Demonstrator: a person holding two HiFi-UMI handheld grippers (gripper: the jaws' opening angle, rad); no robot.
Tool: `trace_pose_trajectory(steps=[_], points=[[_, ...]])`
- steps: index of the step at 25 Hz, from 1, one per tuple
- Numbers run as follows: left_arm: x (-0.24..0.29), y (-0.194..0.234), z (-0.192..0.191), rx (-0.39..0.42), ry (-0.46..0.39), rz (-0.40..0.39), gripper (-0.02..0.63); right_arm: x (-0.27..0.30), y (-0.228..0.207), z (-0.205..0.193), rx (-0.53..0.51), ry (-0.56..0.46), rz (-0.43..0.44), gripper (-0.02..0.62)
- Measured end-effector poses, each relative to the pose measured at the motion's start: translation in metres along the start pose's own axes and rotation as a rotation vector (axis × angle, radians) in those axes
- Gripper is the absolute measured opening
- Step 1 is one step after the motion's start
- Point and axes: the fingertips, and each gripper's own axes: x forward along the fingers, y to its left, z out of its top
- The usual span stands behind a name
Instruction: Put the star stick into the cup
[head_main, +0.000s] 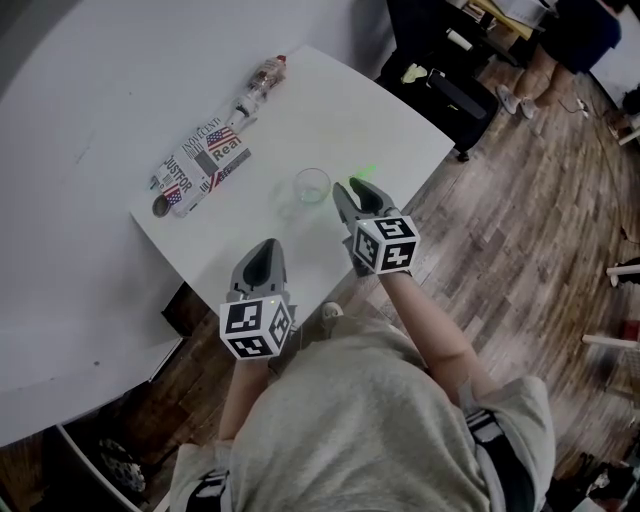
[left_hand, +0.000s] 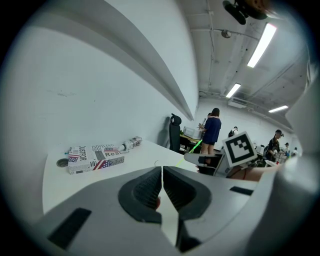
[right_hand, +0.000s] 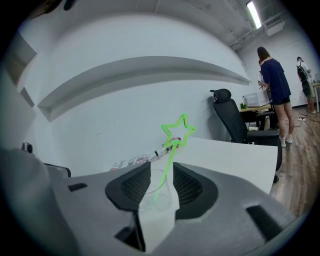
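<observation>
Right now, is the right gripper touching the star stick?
Apart. The right gripper view shows the right gripper open, with a clear gap either side of the star stick standing in the cup.

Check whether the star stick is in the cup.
In: the star stick leans inside the clear cup, star above the rim.

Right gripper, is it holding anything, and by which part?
Nothing is held. The right gripper has its fingers apart, clear of the star stick, which leans between them with its lower end in the cup.
</observation>
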Motion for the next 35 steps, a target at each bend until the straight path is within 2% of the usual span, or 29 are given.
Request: trace_pose_trajectory(steps=[5, 16, 21, 35], points=[[-0.011, -0.007, -0.003, 0.003, 0.002, -0.011, 0.012, -0.013, 0.001, -0.009, 0.005, 0.017, -0.012, 0.163], [-0.060, -0.012, -0.015, 0.003, -0.018, -0.007, 0.012, -0.078, 0.042, -0.017, -0.005, -0.022, 0.020, 0.157], [-0.092, -0.017, -0.030, 0.000, -0.019, -0.009, 0.012, -0.117, 0.077, -0.021, -0.027, -0.040, 0.076, 0.109], [-0.185, -0.036, -0.062, 0.009, -0.040, -0.025, 0.012, -0.222, 0.158, -0.034, -0.124, -0.112, 0.069, -0.004]])
